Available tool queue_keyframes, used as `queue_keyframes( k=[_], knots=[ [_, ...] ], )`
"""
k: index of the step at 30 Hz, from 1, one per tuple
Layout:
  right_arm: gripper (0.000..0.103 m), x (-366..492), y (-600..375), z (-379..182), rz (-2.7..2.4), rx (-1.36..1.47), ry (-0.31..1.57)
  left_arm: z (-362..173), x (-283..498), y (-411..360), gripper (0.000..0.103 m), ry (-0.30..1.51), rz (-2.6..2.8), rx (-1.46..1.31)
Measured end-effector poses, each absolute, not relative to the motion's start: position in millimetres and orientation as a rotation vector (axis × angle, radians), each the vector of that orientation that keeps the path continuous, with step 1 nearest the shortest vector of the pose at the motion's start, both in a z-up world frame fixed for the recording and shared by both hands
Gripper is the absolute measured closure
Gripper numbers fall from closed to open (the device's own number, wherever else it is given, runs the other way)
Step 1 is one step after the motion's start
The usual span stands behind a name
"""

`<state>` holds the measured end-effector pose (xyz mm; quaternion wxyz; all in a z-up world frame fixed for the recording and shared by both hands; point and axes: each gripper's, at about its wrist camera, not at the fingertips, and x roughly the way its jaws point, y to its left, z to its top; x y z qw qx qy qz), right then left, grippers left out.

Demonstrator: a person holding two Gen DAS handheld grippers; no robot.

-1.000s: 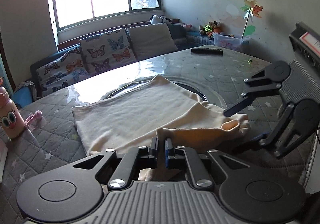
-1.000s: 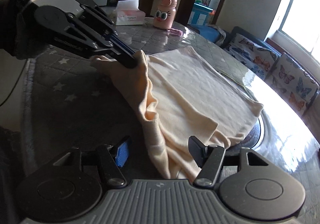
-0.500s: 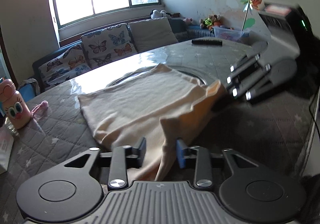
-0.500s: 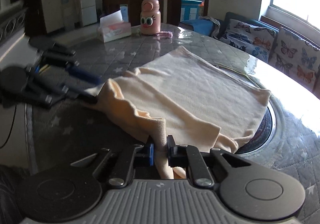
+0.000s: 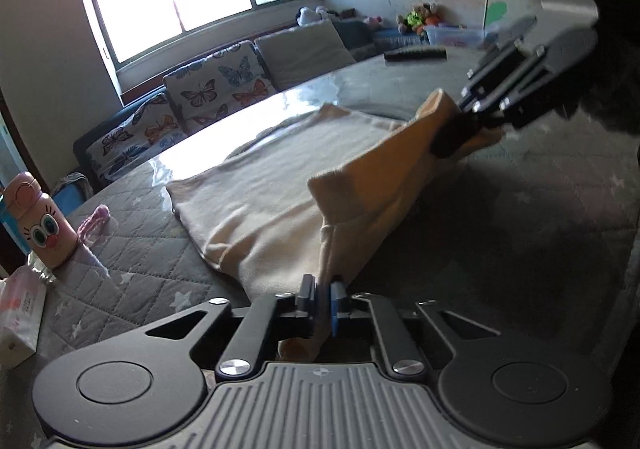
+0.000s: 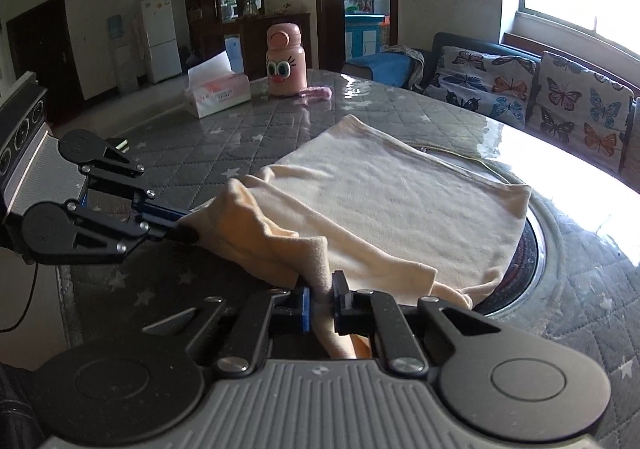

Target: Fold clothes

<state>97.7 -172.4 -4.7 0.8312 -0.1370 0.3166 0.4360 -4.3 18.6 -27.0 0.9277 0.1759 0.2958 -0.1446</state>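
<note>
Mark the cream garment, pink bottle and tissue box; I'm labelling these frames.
cream garment (image 6: 392,193), right wrist view, flat middle panel.
pink bottle (image 6: 285,63), right wrist view, cartoon face.
tissue box (image 6: 218,99), right wrist view, front side.

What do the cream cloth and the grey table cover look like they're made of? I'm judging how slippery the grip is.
The cream cloth looks like soft fleece or brushed knit: matte, fuzzy at its edges, draping in thick rounded folds. The table cover looks like quilted fabric with stitched diamonds and printed stars; its sheen and glare near the window suggest a clear plastic sheet on top, though that is uncertain.
</note>
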Motion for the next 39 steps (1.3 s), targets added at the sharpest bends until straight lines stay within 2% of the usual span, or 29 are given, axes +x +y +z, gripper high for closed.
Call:
queue_keyframes(
  k=[20,32,39],
  knots=[
    [0.094,4,-216,59,1.055,-0.256,0.616,44,-109,14,0.098,0.515,-0.366,0.293],
    [0.094,83,-185,59,0.995,-0.236,0.645,40,-18,38,0.098,0.51,-0.303,0.244],
    [0.094,159,-156,25,0.92,-0.199,0.747,7,63,53,0.098,0.607,-0.24,0.209]
  ],
)
